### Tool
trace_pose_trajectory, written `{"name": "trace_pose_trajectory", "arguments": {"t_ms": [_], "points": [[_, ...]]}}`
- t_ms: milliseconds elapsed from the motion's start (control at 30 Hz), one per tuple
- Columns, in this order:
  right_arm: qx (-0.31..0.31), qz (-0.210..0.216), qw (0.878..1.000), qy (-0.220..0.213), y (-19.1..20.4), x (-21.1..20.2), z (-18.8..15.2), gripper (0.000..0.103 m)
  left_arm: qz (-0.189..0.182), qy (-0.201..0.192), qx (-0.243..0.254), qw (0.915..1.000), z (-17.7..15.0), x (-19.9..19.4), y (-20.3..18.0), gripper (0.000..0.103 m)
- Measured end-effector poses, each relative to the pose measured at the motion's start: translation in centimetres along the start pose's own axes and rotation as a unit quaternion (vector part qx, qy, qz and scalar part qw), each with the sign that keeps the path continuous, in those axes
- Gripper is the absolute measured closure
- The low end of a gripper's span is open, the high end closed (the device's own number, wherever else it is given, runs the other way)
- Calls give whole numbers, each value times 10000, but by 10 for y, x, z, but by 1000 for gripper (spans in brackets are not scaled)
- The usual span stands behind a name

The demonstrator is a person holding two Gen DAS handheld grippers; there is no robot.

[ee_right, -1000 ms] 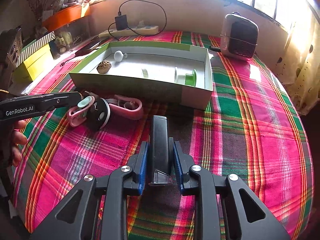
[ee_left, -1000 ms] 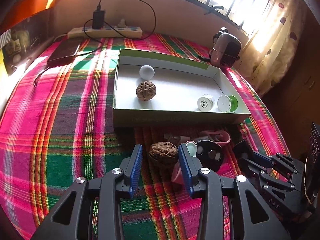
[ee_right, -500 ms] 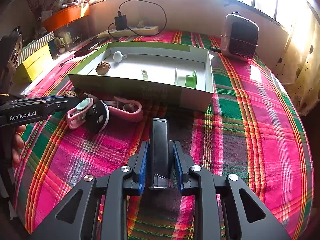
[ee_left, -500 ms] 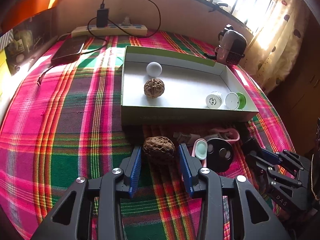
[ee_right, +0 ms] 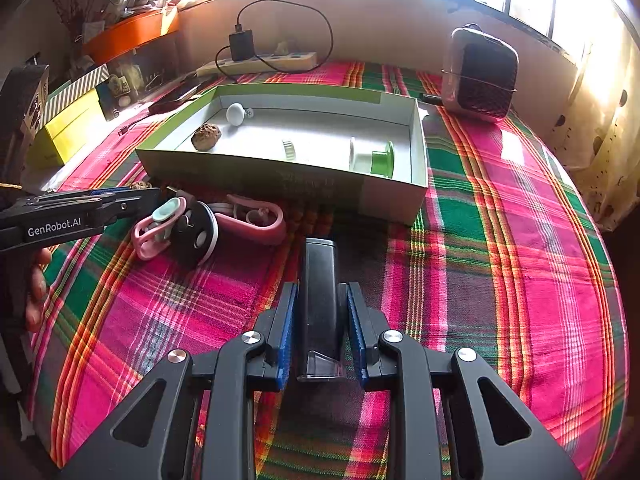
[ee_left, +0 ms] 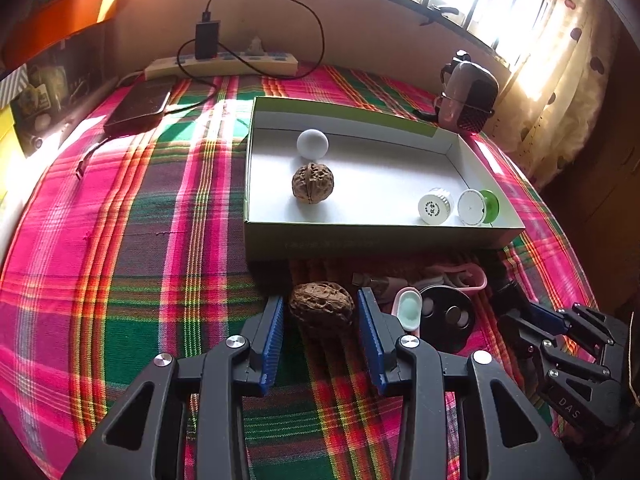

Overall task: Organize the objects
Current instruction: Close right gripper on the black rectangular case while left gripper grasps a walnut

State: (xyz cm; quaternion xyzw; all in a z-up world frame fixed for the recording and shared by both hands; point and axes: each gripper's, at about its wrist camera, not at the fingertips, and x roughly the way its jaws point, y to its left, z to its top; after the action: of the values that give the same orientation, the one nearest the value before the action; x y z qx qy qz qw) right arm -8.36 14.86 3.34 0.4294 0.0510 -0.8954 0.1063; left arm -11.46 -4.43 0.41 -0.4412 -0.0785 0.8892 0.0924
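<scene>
Holding two things at once makes this a tricky spot. The left gripper (ee_left: 320,336) has its jaws spread wide around a walnut (ee_left: 322,310) on the plaid cloth (ee_left: 140,240), just in front of the box (ee_left: 360,240). The blue pads are near the nut but not pressing on it, so it is not held yet. The right gripper (ee_right: 322,334) looks clenched on a black bar (ee_right: 319,300), which lies on the cloth and points at the box.

The walnut is round and bumpy. If the jaws close off to one side, it could pop out and roll away, maybe into the shade by the box wall.

Right next to it lie a pink clip (ee_left: 408,310) and a black disc (ee_left: 448,320). The right pad of the left gripper is just beside them. A push that way could knock them about or catch the clip too.

The box wall is high. If the nut is carried too low, it might hit the wall and drop. Inside are another walnut (ee_left: 312,182), a white ball (ee_left: 312,143) and two small spools (ee_left: 460,206). A hard drop could set the ball rolling.

The bar is long, so its far end may bump the box.
</scene>
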Motion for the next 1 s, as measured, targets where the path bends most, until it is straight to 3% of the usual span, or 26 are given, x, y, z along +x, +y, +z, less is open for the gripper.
{"name": "trace_pose_trajectory", "arguments": {"t_ms": [133, 1000], "points": [[4, 3, 10000, 0, 0, 0, 0, 78, 33, -5, -5, 10000, 0, 0, 1, 72], [42, 18, 10000, 1, -1, 1, 2, 78, 46, -20, -13, 10000, 0, 0, 1, 72]]}}
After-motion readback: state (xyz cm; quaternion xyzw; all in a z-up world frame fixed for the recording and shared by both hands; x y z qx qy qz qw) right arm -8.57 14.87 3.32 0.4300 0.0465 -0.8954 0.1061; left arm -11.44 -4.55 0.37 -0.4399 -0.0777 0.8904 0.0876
